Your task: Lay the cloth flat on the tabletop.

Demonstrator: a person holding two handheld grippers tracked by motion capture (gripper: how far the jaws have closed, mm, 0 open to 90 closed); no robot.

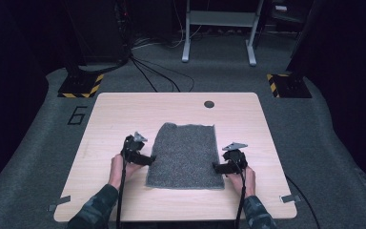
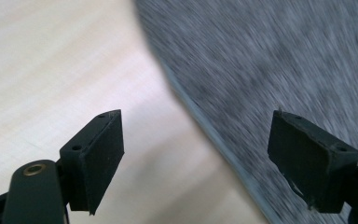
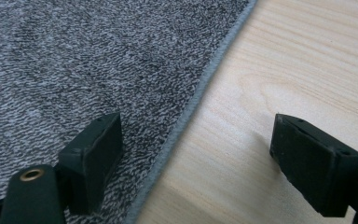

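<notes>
Lay flat near the middle of the worktop [image 1: 114, 114], a grey towel [image 1: 183, 155], spread to full size, no fold begun, far edge slightly uneven at the upper right. Judged early in the work: grasp not yet made, everything of the folding or lifting left to do.

Stood at the towel's left edge, low in the high view, the left hand-held gripper [image 1: 145, 160], jaws wide apart and empty. Straddled the towel's hem [image 2: 214, 140] in the left gripper view, one pad [image 2: 100, 149] over bare wood at lower left, the other [image 2: 307, 158] over the pile at lower right; view blurred, contact with the cloth not clear.

Stood at the towel's right edge, the right hand-held gripper [image 1: 220, 167], likewise wide apart with nothing pinched. Straddled the hem [image 3: 191, 112] in the right gripper view, left pad [image 3: 95, 154] over the pile, right pad [image 3: 307, 158] over wood. Looked poised for closing on both side edges near the lower corners; closing on the hem, then lifting, judged next.

Light wood-grain worktop, rounded corners, dark round grommet [image 1: 209, 104] at upper centre, small tape tabs [image 1: 59, 202] at the lower corners. Grey carpeted floor [image 1: 314, 133] around, a "6" marked [image 1: 77, 115] at the left, cables [image 1: 157, 74] trailing from the top, two black bases with yellow-black stripes [image 1: 81, 86] at upper left and upper right, white frame legs [image 1: 219, 33] at top centre, dark surroundings.
</notes>
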